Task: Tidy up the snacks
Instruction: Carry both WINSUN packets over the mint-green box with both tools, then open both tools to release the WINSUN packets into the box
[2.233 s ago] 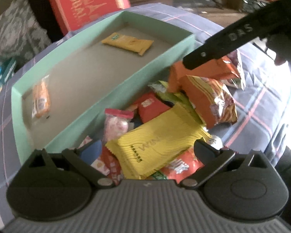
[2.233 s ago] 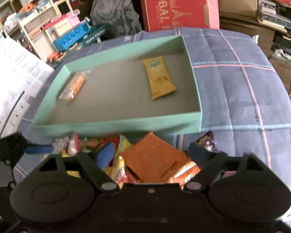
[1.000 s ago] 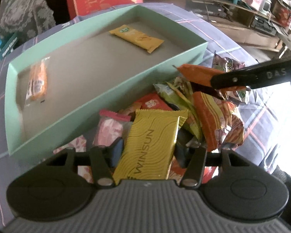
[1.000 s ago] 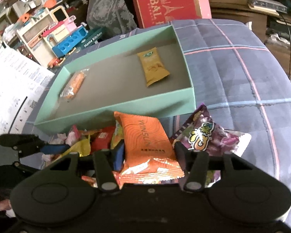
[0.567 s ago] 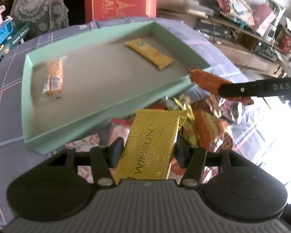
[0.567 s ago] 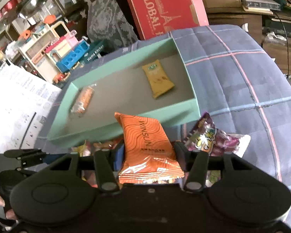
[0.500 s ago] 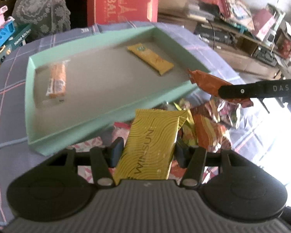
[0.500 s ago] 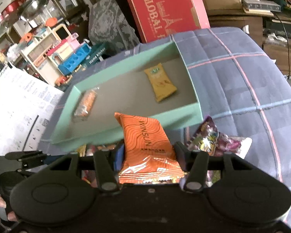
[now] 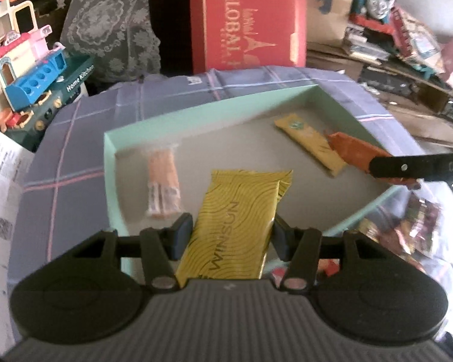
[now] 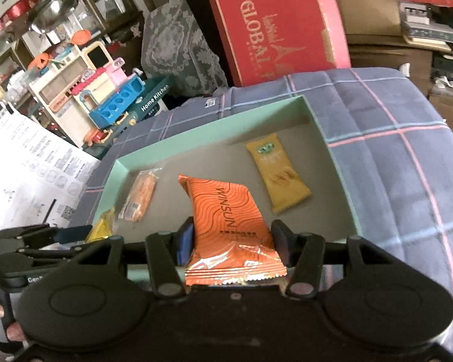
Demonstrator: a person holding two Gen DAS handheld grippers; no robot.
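Snacks in transit: left tool [image 9: 231, 235] clenched on a yellow Winsun packet [image 9: 238, 223], right tool [image 10: 231, 242] clenched on an orange Winsun packet [image 10: 226, 220]. Both packets were held above the mint-green tray [image 10: 338, 169], long axes pointing forward along the fingers toward the tray's far wall. Tray floor lay directly below and ahead of each tool, so the coming move looked like a short lowering and release, judged from the poses. Already lying in the tray: a yellow bar [image 10: 276, 178] toward the right end and a small orange wrapped snack [image 10: 139, 196] toward the left end, both lengthwise front to back. Open floor sat between them, under the orange packet; the yellow packet hung just beside the small orange snack and could land on it. Loose snack pile [image 9: 407, 226] stayed outside the tray's near right corner on the plaid cloth [image 10: 407, 120]. A red box [image 10: 274, 24] and a toy kitchen [image 10: 105, 90] stood beyond, clear of the work.
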